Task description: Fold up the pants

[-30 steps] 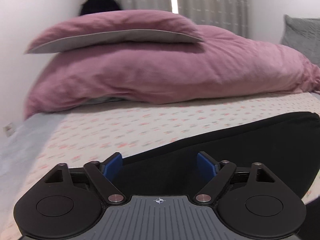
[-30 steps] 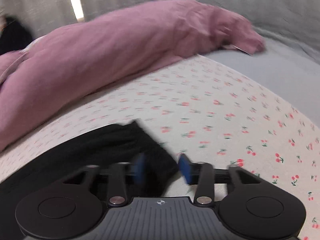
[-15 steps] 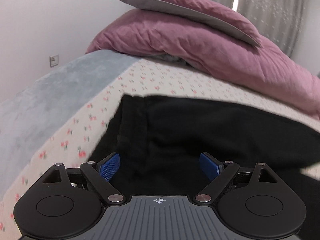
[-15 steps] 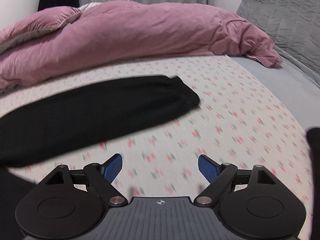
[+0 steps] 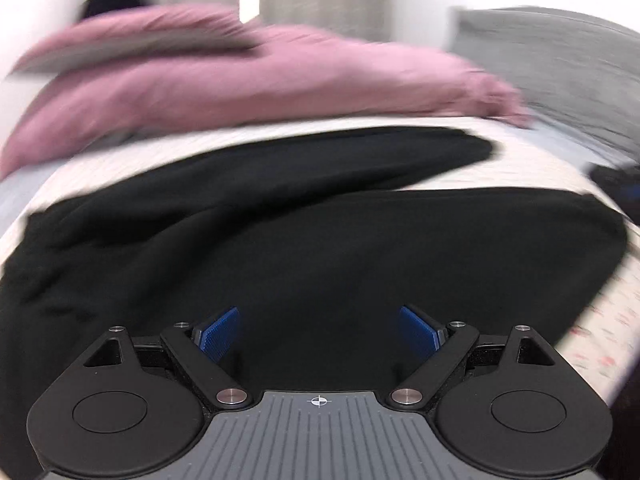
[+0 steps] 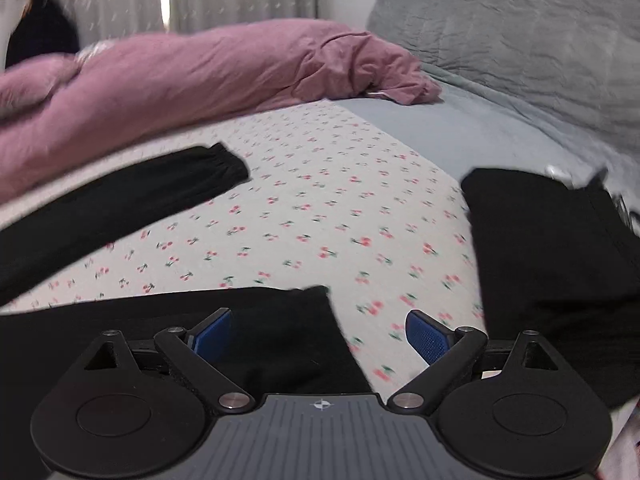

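Note:
Black pants (image 5: 320, 232) lie spread flat on the cherry-print bed sheet (image 6: 320, 208), legs apart. The left wrist view is blurred. My left gripper (image 5: 319, 334) is open and empty, low over the near leg. In the right wrist view the far leg's cuff (image 6: 216, 168) lies at the left and the near leg's hem (image 6: 296, 320) sits between my fingers. My right gripper (image 6: 318, 334) is open, over that hem's corner, holding nothing.
A pink duvet (image 6: 192, 76) is heaped along the far side of the bed. A grey quilted pillow (image 6: 520, 48) stands at the back right. A separate dark fabric piece (image 6: 552, 272) lies at the right. Curtains hang behind.
The right gripper opened from near-shut on the leg end and pulled back to the near leg's hem. The left gripper stayed open and swung from the waist end toward the legs.

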`<state>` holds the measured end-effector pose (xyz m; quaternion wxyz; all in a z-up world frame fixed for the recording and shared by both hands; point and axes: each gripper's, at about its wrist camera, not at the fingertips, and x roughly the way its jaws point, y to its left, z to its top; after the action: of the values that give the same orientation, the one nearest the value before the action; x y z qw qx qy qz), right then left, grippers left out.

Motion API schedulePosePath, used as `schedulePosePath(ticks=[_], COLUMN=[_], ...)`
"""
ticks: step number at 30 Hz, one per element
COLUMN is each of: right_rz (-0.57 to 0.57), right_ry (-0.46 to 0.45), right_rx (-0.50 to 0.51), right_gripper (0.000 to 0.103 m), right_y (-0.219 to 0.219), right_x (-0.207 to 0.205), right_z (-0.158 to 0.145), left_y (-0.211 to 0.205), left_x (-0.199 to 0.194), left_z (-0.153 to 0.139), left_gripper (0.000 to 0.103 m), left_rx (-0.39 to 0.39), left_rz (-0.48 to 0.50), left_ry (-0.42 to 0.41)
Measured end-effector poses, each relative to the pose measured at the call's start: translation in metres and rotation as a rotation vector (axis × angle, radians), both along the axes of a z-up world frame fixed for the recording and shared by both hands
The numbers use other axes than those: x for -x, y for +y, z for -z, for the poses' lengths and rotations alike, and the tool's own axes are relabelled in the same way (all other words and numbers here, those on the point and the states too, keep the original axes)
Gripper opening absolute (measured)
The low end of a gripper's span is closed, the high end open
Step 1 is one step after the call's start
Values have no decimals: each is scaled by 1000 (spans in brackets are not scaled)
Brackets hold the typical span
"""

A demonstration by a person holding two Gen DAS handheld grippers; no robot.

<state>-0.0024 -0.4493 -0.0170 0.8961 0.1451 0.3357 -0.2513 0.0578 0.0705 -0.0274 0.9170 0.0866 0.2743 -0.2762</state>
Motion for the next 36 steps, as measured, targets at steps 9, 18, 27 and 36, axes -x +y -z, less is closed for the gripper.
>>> schedulePosePath(ticks=[9, 18, 27, 36], right_rz=[-3, -37, 20, 50], right_ry=[65, -13, 47, 1], right_rx=[-150, -119, -77, -34], right_gripper=[78, 25, 23, 73], right_y=[-5, -7, -13, -25], right_x=[25, 35, 46, 44], right_z=[34, 25, 24, 10], left_y=[-70, -81, -83, -65], left_x=[36, 28, 47, 38], left_z=[24, 30, 30, 18], left_gripper=[88, 8, 7, 62], left_rx=[-112, -68, -49, 75], left_rz=[383, 352, 455, 451], left_ry=[-10, -30, 2, 60])
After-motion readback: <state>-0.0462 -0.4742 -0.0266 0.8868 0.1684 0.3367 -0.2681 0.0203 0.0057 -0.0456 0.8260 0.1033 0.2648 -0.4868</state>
